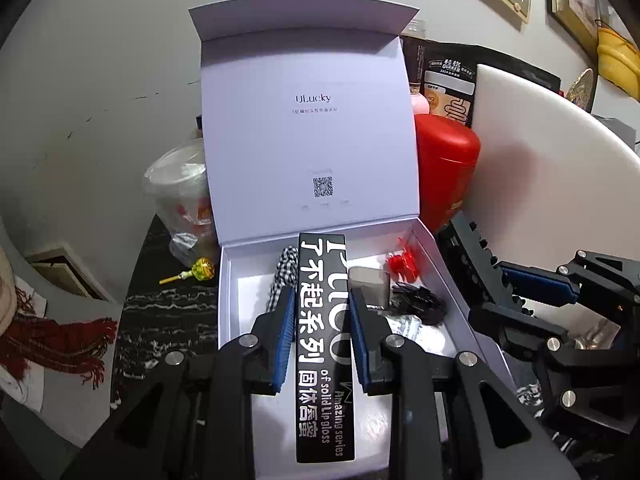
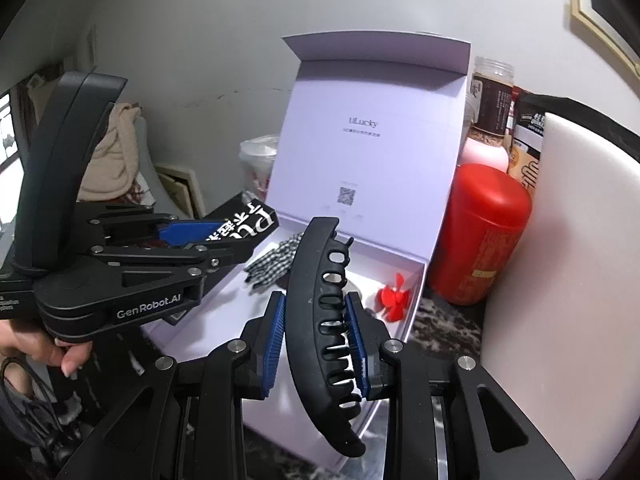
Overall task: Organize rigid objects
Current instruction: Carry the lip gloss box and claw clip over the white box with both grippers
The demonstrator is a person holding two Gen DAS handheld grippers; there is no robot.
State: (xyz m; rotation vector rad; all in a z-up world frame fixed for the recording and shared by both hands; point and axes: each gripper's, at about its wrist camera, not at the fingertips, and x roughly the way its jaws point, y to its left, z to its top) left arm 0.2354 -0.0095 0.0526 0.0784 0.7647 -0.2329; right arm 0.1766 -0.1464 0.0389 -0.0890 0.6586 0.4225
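Observation:
My left gripper [image 1: 322, 320] is shut on a long black lip gloss box [image 1: 324, 344] with white lettering, held over the open white gift box [image 1: 228, 280]. My right gripper [image 2: 316, 328] is shut on a large black hair claw clip [image 2: 316, 320], held above the gift box's [image 2: 416, 300] near right corner. Inside the box lie a black-and-white checked cloth [image 1: 286, 268], a red toy propeller [image 2: 394, 300], a grey card [image 1: 370, 284] and a black hair tie bundle [image 1: 418, 300]. The box lid [image 1: 308, 128] stands upright behind. The left gripper also shows in the right wrist view [image 2: 208, 236].
A red canister [image 1: 446, 168] and a white board [image 1: 540, 168] stand right of the box. A Quaker bag [image 1: 452, 80] and a jar [image 2: 490, 100] are behind. A plastic cup in a bag [image 1: 180, 196] and a yellow lollipop [image 1: 198, 270] lie left on the dark marbled table [image 1: 168, 320].

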